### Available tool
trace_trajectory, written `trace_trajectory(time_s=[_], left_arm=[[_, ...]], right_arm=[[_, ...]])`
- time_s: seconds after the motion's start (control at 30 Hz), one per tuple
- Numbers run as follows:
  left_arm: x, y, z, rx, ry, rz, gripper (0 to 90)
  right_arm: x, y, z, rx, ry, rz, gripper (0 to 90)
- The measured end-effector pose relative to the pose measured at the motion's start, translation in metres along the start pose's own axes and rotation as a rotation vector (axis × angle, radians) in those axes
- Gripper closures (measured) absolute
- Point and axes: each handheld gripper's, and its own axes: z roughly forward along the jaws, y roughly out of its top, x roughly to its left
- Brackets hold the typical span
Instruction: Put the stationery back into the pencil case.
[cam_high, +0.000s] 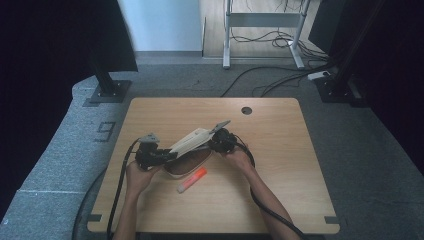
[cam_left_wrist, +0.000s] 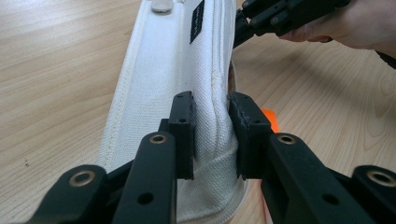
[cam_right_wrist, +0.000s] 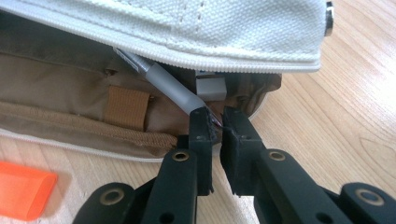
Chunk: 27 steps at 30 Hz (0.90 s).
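A cream-white woven-canvas pencil case (cam_high: 189, 141), long and soft-sided, lies near the middle of the pale wood-grain worktop (cam_high: 280, 150), slanting from lower left to upper right. Its zip is undone: the white upper flap (cam_right_wrist: 219, 28) is lifted off a tan fabric lining (cam_right_wrist: 60, 88) with a ribbed brown elastic loop (cam_right_wrist: 127, 106) sewn inside. A coarse white zip tape edges the flap. A small black label (cam_left_wrist: 197, 21) is stitched on the outer canvas; its writing is too small to read.

The left gripper (cam_left_wrist: 211, 135), black jointed plastic with brass-ringed pivots, has its jaws pressed onto a fold of canvas at the case's near end, the cloth bunched between the pads. In the high view it (cam_high: 150, 155) sits at the case's left end, held by the person's left hand (cam_high: 136, 175).

The right gripper (cam_right_wrist: 215, 126) is at the case's open mouth, its jaws drawn nearly together on the tip of a frosted grey cylindrical pen (cam_right_wrist: 170, 86) that slants out from under the flap; something thin and reddish shows between the pads. In the high view it (cam_high: 221, 142) sits at the case's right end, with the right hand (cam_high: 239, 159) behind it.

An orange, glossy plastic marker with a pale cap (cam_high: 192, 180) lies just in front of the case, towards the worktop's near edge, apart from both grippers. A round dark grommet hole (cam_high: 246, 110) sits near the far edge.
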Motion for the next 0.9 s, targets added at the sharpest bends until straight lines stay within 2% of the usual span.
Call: trace_trajectory(time_s=[0.2, 0.27, 0.3, 0.37, 0.47, 0.5, 0.53, 0.63, 0.8, 0.9], left_arm=[[0.000, 0.000, 0.000, -0.002, 0.001, -0.001, 71.9], [0.000, 0.000, 0.000, -0.002, 0.000, -0.003, 71.9], [0.001, 0.000, 0.000, -0.002, -0.001, -0.004, 71.9], [0.001, 0.000, 0.000, -0.002, 0.000, -0.005, 72.0], [0.001, -0.001, 0.000, -0.004, -0.002, -0.007, 72.0], [0.001, -0.001, 0.000, -0.004, -0.002, -0.007, 72.1], [0.002, -0.001, 0.000, -0.004, -0.002, -0.009, 72.1], [0.002, -0.001, 0.000, -0.004, -0.003, -0.010, 72.1], [0.002, -0.001, 0.000, -0.004, -0.004, -0.010, 72.0], [0.002, -0.001, 0.000, -0.002, -0.003, -0.007, 72.0]], right_arm=[[-0.001, -0.001, -0.002, -0.007, -0.005, -0.005, 74.5], [-0.002, -0.002, -0.007, -0.017, -0.002, 0.001, 67.0], [-0.002, -0.002, -0.007, -0.017, -0.002, 0.001, 67.0], [-0.003, -0.002, -0.011, -0.028, 0.003, 0.004, 61.1], [-0.001, -0.003, -0.018, -0.040, 0.020, -0.008, 50.8], [-0.001, -0.003, -0.018, -0.040, 0.020, -0.008, 50.8], [0.001, -0.003, -0.022, -0.042, 0.024, -0.021, 45.3], [0.005, -0.004, -0.027, -0.045, 0.039, -0.025, 36.6], [0.012, -0.007, -0.033, -0.054, 0.057, -0.046, 27.7], [0.014, -0.008, -0.035, -0.055, 0.067, -0.057, 26.4]])
